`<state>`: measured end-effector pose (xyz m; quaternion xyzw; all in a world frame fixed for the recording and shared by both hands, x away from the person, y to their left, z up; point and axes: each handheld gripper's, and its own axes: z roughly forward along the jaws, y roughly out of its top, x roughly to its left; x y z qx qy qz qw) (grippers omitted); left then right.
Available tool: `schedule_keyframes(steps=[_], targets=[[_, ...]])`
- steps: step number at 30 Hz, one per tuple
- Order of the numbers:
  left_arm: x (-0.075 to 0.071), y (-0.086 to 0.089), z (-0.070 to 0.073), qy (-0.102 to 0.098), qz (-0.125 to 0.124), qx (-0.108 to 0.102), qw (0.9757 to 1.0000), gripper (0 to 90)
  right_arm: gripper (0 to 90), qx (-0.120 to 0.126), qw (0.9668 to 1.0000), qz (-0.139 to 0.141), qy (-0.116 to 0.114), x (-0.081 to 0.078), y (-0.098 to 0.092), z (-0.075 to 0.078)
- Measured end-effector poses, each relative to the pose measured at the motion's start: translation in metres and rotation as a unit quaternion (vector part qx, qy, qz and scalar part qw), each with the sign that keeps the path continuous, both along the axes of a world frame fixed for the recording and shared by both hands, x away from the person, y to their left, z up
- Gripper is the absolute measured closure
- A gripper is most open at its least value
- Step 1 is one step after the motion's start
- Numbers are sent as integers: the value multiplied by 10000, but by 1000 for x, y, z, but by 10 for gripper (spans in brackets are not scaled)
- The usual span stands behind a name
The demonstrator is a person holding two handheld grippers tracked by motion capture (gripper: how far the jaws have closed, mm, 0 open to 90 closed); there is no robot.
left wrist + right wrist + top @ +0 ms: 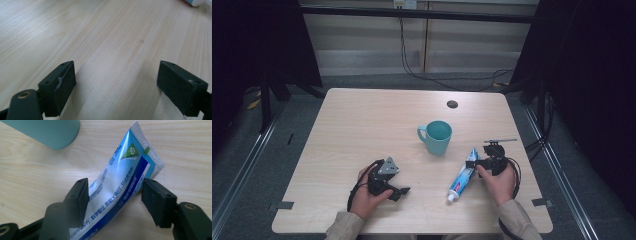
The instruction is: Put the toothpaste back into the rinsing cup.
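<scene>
A blue and white toothpaste tube (462, 178) lies on the wooden table (362, 125), cap toward the person. In the right gripper view its crimped end (125, 170) points away and its body runs between the jaws. My right gripper (472, 163) (113, 195) is closed across the tube's width, with a pad against each edge. My left gripper (401, 192) rests low over bare wood at the front left. Its jaws (116, 72) stand wide apart with nothing between them. The tube's white cap end (197, 2) peeks in at the top right of the left gripper view.
A teal mug (435, 136) (50, 132) stands upright just beyond and left of the tube, handle to the left. A dark cable hole (452, 104) sits near the table's far edge. Cables trail from both grippers.
</scene>
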<state>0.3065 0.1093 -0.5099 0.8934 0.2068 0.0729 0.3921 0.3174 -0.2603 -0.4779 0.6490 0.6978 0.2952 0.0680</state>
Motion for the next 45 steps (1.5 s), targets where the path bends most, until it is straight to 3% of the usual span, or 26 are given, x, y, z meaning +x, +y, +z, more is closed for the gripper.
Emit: schedule_keyframes(steps=[21, 27, 35, 37, 41, 45], targets=[[0, 0, 0, 4, -25, 17, 10000, 151, 520, -159, 9997, 152, 68, 9, 5, 1], [0, 0, 0, 5, -22, 14, 10000, 151, 626, -18, 9994, 322, 132, 9, 10, -1], [0, 0, 0, 6, -30, 17, 10000, 151, 703, -110, 9990, 428, 107, 9, 14, 1], [0, 0, 0, 4, -26, 17, 10000, 151, 753, -132, 9982, 587, 3, 9, 15, 4], [1, 0, 0, 7, -26, 11, 10000, 151, 770, 45, 9982, 602, 58, 9, 11, 6], [1, 0, 0, 0, -24, 15, 10000, 151, 775, 55, 9974, 716, 46, 9, 7, 7]])
